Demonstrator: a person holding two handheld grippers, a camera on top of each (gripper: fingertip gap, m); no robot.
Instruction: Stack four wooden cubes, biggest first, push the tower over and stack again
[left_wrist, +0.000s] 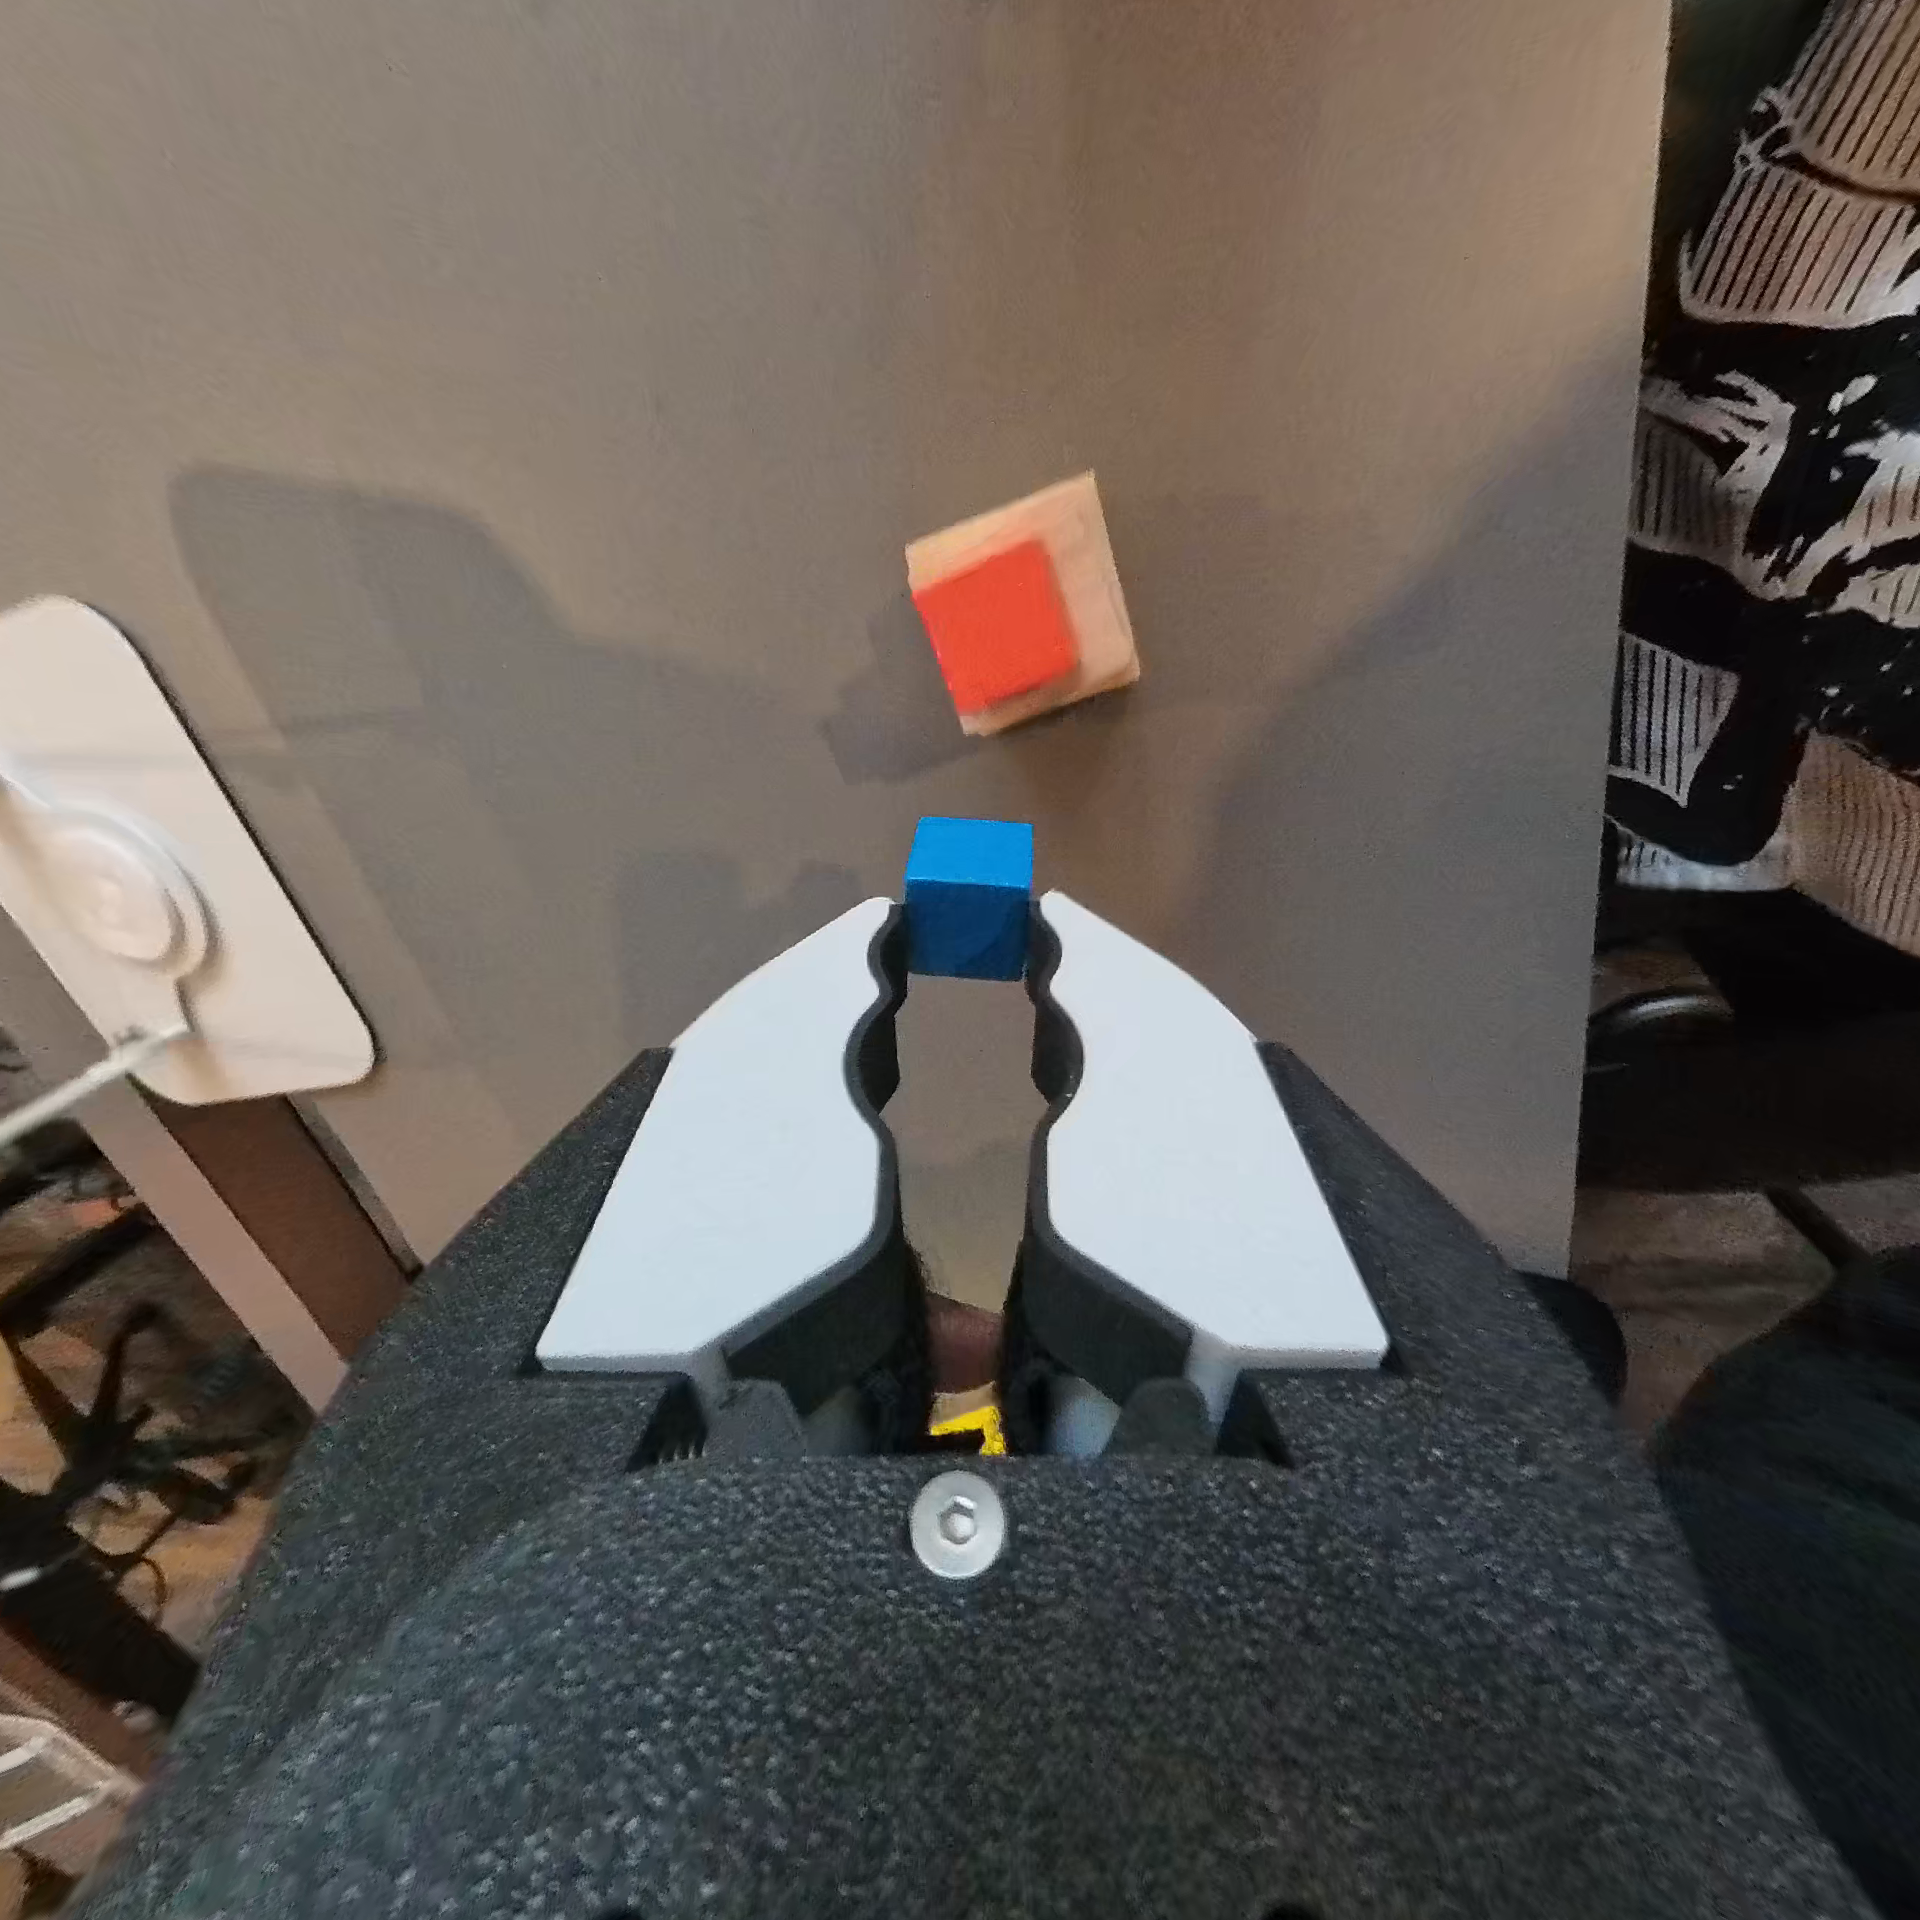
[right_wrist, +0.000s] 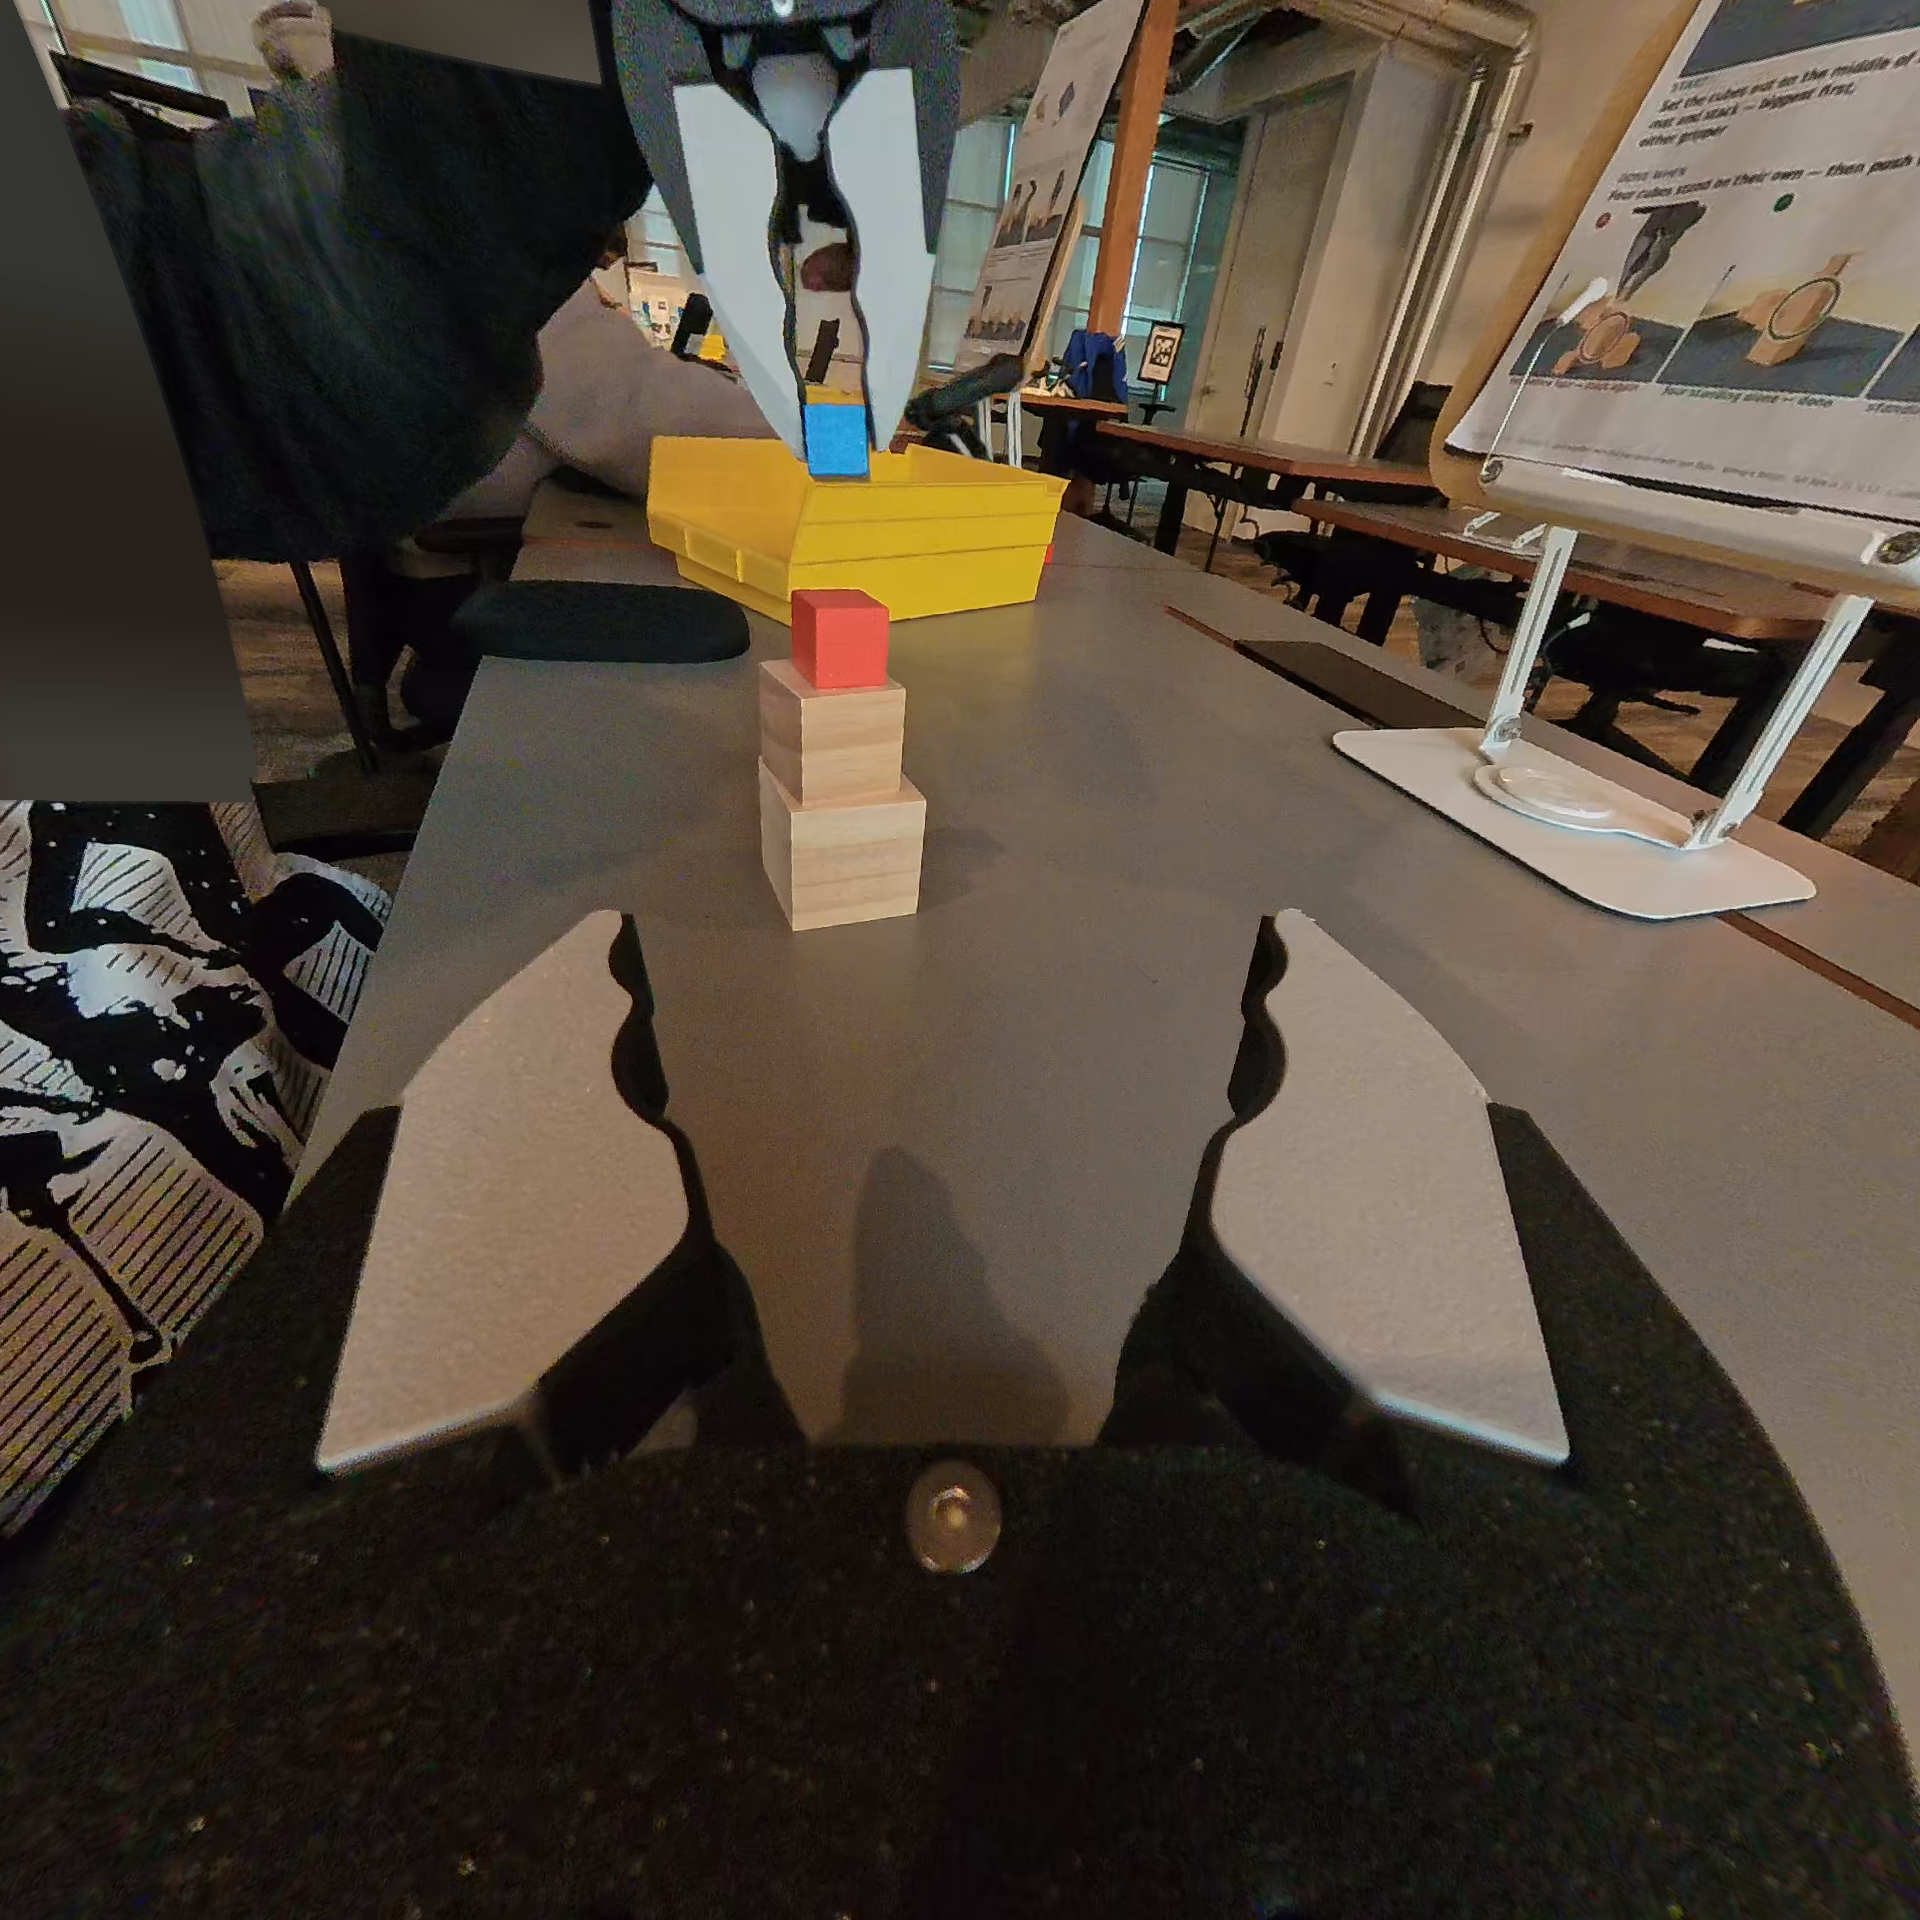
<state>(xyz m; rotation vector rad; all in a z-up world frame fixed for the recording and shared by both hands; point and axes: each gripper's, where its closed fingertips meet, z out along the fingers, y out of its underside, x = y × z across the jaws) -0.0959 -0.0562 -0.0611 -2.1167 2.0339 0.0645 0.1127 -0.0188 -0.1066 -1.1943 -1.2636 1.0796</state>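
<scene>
The step in hand is the fourth and last placement of a stack. Three cubes already stand as a tower on the grey table (right_wrist: 1143, 987), in its middle part, nearer the left edge than the right: the largest plain wooden cube (right_wrist: 844, 860) at the base, the medium plain wooden cube (right_wrist: 831, 732) on it, and the red cube (right_wrist: 840, 639) on top. Each upper cube sits slightly turned against the one below.

My left gripper (left_wrist: 968, 914) points straight down above the tower. Its jaws are closed to a narrow gap and clamp the blue cube (left_wrist: 968, 899), the smallest, at the very fingertips; the cube is clear of the red cube, well above it. In the left wrist view the red top face lies ahead of the blue cube, so I judge the two are not yet aligned.

The next move calls for centring the blue cube over the red face, lowering until they touch, then parting the jaws without sideways drag.

My right gripper (right_wrist: 951, 997) rests low near the table's near edge, jaws spread wide, holding nothing, well apart from the tower.
</scene>
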